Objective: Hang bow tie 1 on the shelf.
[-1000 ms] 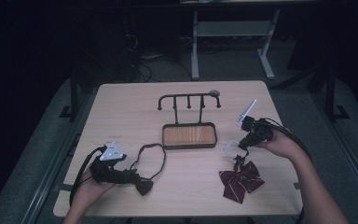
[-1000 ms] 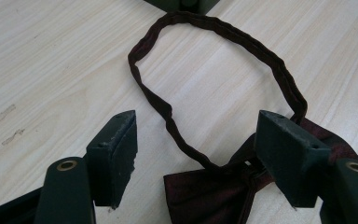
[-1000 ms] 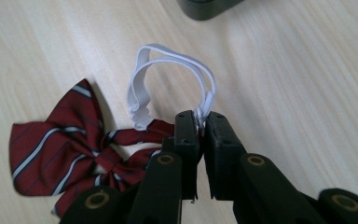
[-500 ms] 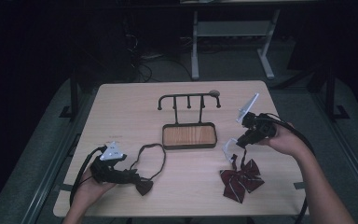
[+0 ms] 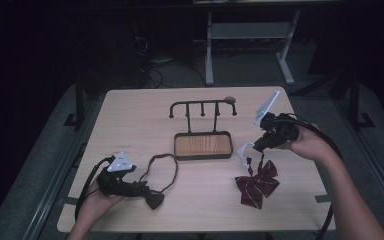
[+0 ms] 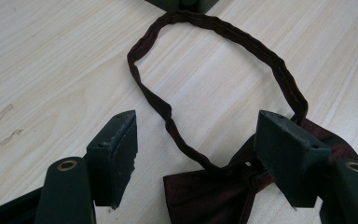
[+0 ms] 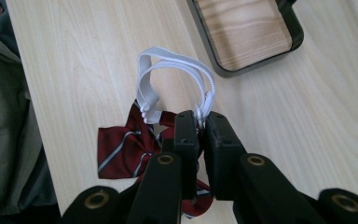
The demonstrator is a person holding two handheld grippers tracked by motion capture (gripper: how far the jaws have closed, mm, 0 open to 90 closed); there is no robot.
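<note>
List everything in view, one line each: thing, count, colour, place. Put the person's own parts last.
striped bow tie: 1, dark red with pale stripes, table's right front, hanging partly lifted by its strap
white strap: 1, white loop on the striped bow tie, pinched in the right gripper
plain bow tie: 1, dark maroon with a loop band, table's left front, lying flat
rack: 1, black hook bar over a wooden tray, table centre
table: 1, light wood
white frame: 1, behind the table on the floor
left gripper: 1, black, jaws open astride the plain bow tie
right gripper: 1, black, shut on the white strap
hands: 2, one on each gripper
</note>
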